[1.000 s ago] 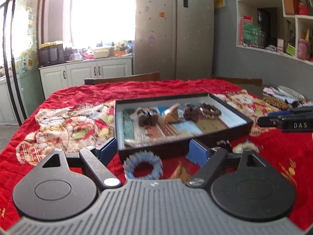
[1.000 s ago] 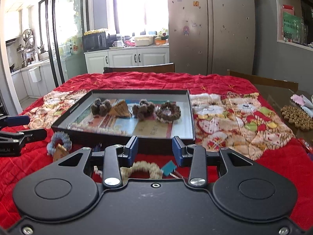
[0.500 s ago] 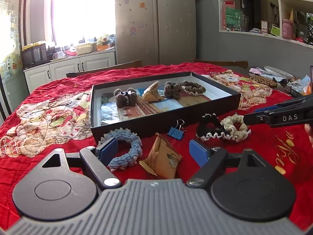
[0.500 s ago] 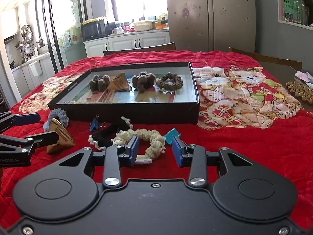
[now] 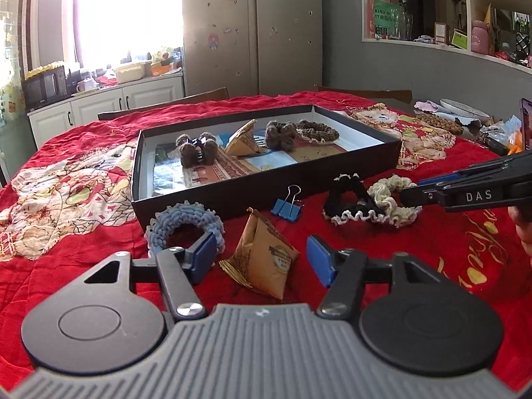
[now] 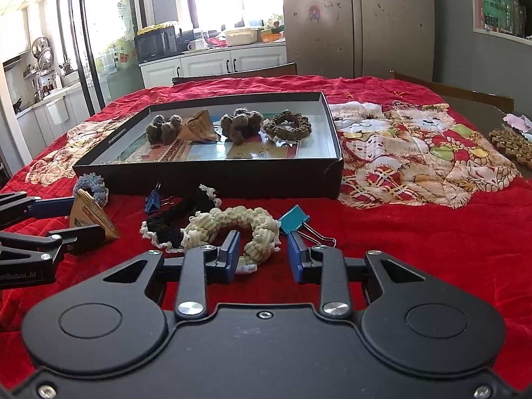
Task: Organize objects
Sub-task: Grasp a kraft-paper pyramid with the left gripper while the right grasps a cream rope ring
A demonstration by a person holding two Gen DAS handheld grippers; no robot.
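Left claw (image 5: pixel 259 259): jaws closing, partly apart, with the tan pyramid packet (image 5: pixel 262 259) between them; the pads do not press on it. The left pad lies against the blue knitted scrunchie (image 5: pixel 184 224).

Right claw (image 6: pixel 262 261): jaws closing, narrow, straddling the near rim of the cream scrunchie (image 6: pixel 232 229); no firm contact is visible.

Beyond both claws, the black tray (image 6: pixel 212 179) stands on the red quilt (image 6: pixel 399 249) covering the desk. It contains 2 brown plush clips, 1 tan packet and 1 olive scrunchie.

Risks, as judged:
1. The left pad may catch the blue knitted scrunchie and drag it up with the packet.
2. The packet is soft and tapered; a closing grip may crush it or squeeze it out.
3. The cream scrunchie overlaps the black frilled scrunchie (image 6: pixel 176 219); lifting may pull both.

View differences:
- Only the right wrist view shows the teal binder clip (image 6: pixel 297 221) just beside the right pad.
- The left wrist view shows the blue binder clip (image 5: pixel 287 204) clearly and a phone at the right edge.
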